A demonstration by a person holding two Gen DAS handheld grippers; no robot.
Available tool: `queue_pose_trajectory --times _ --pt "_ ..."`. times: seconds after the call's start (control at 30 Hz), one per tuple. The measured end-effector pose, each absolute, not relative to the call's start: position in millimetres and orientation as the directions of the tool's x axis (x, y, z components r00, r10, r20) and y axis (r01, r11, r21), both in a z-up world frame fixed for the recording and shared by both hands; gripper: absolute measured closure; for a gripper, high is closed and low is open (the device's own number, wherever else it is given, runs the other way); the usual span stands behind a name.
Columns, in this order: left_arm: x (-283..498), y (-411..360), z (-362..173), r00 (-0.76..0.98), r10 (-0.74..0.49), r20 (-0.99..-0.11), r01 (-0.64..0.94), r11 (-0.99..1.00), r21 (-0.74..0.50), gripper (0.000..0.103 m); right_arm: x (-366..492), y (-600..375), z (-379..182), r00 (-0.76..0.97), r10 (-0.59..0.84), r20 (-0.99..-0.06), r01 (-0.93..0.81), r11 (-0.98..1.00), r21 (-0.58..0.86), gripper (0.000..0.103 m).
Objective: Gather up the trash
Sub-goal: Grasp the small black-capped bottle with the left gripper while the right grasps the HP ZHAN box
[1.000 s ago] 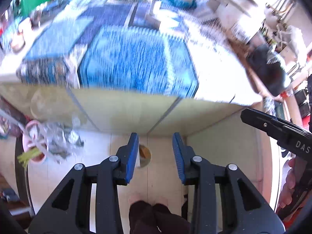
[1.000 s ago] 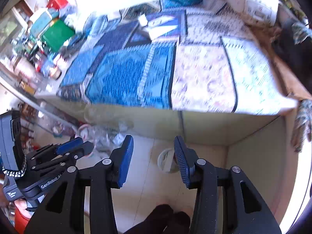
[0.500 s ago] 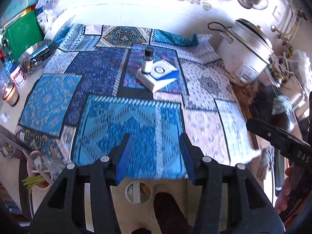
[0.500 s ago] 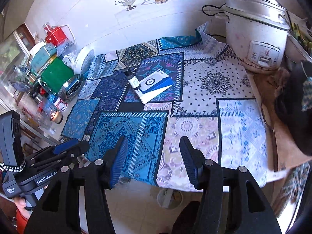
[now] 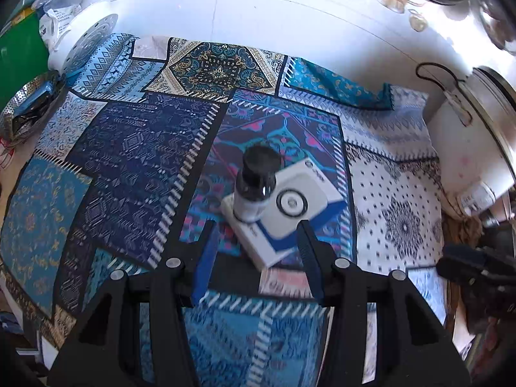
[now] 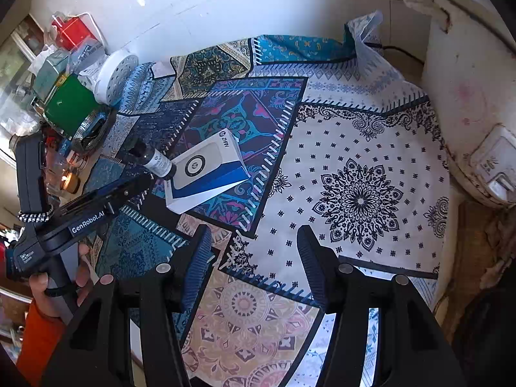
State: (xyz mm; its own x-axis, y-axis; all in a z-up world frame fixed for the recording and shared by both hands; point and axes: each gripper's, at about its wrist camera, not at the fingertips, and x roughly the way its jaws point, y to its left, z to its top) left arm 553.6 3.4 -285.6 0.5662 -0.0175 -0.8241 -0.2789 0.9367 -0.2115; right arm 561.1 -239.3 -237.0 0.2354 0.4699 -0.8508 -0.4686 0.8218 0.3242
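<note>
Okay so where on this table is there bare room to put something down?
The white patterned stretch of cloth between the box and the rice cooker is bare, as is the pink patch at the near edge. The dark blue panel left of the bottle is free too. The far left, around the green container, is crowded.

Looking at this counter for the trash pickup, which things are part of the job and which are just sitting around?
Job: small dark glass bottle; white and blue cardboard box.
Just lying about: patchwork patterned cloth; white rice cooker; green box; white perforated round lid.
</note>
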Motion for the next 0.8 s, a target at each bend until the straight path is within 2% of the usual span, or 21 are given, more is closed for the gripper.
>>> queue_pose_trajectory --times 0.07,0.27,0.3,0.37,0.53,0.63,0.7,0.8 --pt "563.9 5.3 -289.7 0.569 -0.034 -0.822 -0.277 0.933 -0.230 0.054 572.2 -236.1 -247.5 0.207 0.473 -0.857 -0.463 0.819 0.340 0.051" --pt "584.6 7.9 -297.6 0.585 0.012 -0.811 -0.277 0.943 -0.186 0.055 586.3 -222.3 -266.1 0.149 0.488 -0.860 -0.445 0.810 0.383 0.051" --pt "586.1 8.9 -298.2 0.588 0.012 -0.809 -0.273 0.944 -0.185 0.058 587.4 -220.5 -268.0 0.148 0.486 -0.861 -0.440 0.812 0.382 0.051" --pt "587.7 9.7 -297.9 0.594 0.008 -0.804 -0.255 0.950 -0.180 0.074 586.8 -216.4 -269.6 0.152 0.480 -0.864 -0.424 0.821 0.381 0.051" --pt "584.4 22.1 -289.9 0.605 -0.020 -0.796 -0.205 0.962 -0.180 0.076 587.3 -201.4 -274.0 0.156 0.480 -0.863 -0.384 0.835 0.395 0.051" --pt "579.8 42.3 -286.9 0.606 0.011 -0.796 -0.221 0.963 -0.155 0.076 588.9 -186.8 -276.9 0.163 0.477 -0.864 -0.365 0.842 0.396 0.051" --pt "581.3 61.2 -294.2 0.586 0.031 -0.810 -0.237 0.962 -0.134 0.076 589.9 -177.6 -277.8 0.174 0.468 -0.866 -0.355 0.850 0.388 0.051" --pt "593.6 80.4 -312.6 0.546 -0.001 -0.838 -0.227 0.962 -0.149 0.076 591.7 -171.3 -280.6 0.178 0.463 -0.868 -0.333 0.859 0.390 0.051"
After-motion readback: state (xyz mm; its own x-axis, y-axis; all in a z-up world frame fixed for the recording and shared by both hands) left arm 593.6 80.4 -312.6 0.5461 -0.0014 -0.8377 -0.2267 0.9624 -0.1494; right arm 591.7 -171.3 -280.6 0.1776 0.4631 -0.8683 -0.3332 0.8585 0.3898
